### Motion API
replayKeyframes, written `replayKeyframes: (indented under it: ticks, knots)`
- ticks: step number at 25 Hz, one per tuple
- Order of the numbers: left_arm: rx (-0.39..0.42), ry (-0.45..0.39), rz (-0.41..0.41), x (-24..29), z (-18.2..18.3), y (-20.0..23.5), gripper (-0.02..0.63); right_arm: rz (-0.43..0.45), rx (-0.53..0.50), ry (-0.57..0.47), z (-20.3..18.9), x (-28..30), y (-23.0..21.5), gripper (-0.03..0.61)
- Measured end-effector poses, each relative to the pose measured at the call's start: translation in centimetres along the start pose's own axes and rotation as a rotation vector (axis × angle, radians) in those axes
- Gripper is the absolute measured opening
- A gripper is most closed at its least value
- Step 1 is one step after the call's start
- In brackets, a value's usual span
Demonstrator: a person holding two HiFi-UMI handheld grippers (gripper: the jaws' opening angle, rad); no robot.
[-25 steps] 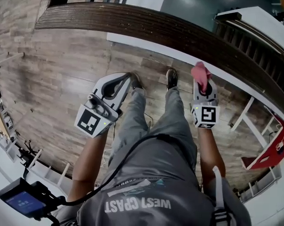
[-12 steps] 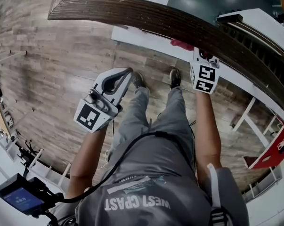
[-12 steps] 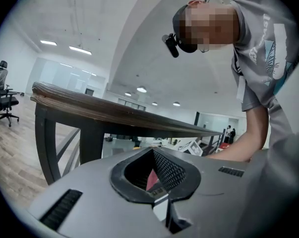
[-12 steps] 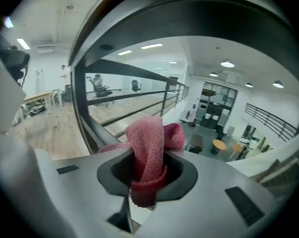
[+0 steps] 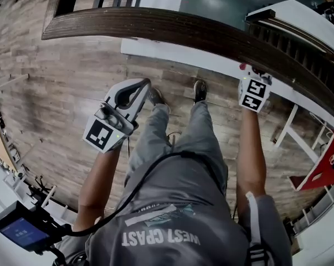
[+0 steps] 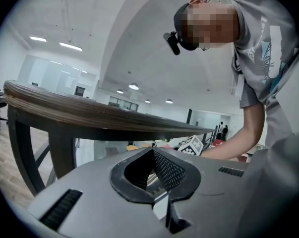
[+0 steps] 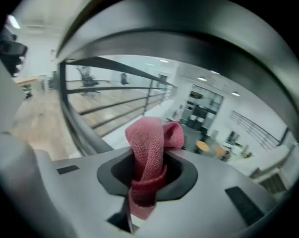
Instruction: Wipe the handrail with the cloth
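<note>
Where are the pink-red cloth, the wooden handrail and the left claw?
Pink-red woven cloth (image 7: 148, 148): right gripper view, its folded middle.
Dark wooden handrail (image 5: 172, 27): head view, its top surface.
Left claw (image 5: 146, 85): head view, its closed tips.

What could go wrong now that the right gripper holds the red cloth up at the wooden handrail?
1. The right gripper pinches the cloth as a narrow bunch; dragging along the handrail could pull it out.
2. Little cloth stands past the jaws, so they might scrape the wood.
3. A loose cloth might fall past the handrail to the seemingly lower floor.
</note>
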State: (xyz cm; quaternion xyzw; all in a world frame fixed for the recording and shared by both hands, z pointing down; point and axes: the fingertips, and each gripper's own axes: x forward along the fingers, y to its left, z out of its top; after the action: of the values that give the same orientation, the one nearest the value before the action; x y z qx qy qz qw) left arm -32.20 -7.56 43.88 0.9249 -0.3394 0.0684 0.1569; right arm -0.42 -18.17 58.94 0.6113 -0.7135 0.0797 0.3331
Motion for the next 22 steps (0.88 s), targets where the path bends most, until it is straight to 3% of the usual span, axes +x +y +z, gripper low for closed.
replayKeyframes:
  ticks: [2, 3, 5, 7, 9, 11, 13, 15, 17, 20, 22]
  knots:
    - [0.011, 0.012, 0.009, 2.7, 0.6, -0.8, 0.0, 0.218, -0.084, -0.052, 3.7, 2.4, 9.1, 0.06]
    - [0.024, 0.017, 0.015, 4.0, 1.3, -1.2, 0.0, 0.282, -0.094, -0.06, 5.0, 3.2, 11.6, 0.06]
    - [0.055, 0.01, 0.02, 6.5, 3.2, -2.9, 0.0, 0.312, -0.03, -0.062, 5.4, 3.5, 10.7, 0.06]
    - [0.091, -0.01, 0.008, 8.5, 4.5, -5.1, 0.0, 0.259, -0.005, -0.055, 3.0, 2.4, 4.5, 0.06]
    - [0.111, -0.001, -0.003, 10.4, 5.1, -7.3, 0.0, 0.162, -0.052, -0.026, -1.0, 0.7, -4.8, 0.06]
    - [0.064, 0.06, 0.004, 11.9, 5.4, -9.3, 0.0, 0.028, -0.03, 0.029, -4.9, -1.5, -15.9, 0.058]
    - [-0.02, 0.077, 0.015, 12.5, 5.4, -11.0, 0.0, -0.125, 0.065, 0.088, -8.8, -4.0, -25.1, 0.06]
    - [-0.04, 0.018, 0.01, 12.0, 4.8, -11.9, 0.0, -0.218, 0.142, 0.125, -11.8, -5.1, -28.0, 0.058]
    - [0.013, -0.046, -0.006, 11.0, 4.3, -12.4, 0.0, -0.178, 0.16, 0.082, -11.3, -4.3, -24.3, 0.058]
    - [0.104, -0.078, -0.033, 9.7, 4.1, -14.0, 0.0, 0.048, 0.077, -0.072, -5.1, -2.2, -12.6, 0.06]
    - [0.126, -0.078, -0.05, 8.7, 4.1, -16.1, 0.0, 0.137, 0.032, -0.106, -2.2, -2.2, -6.9, 0.06]
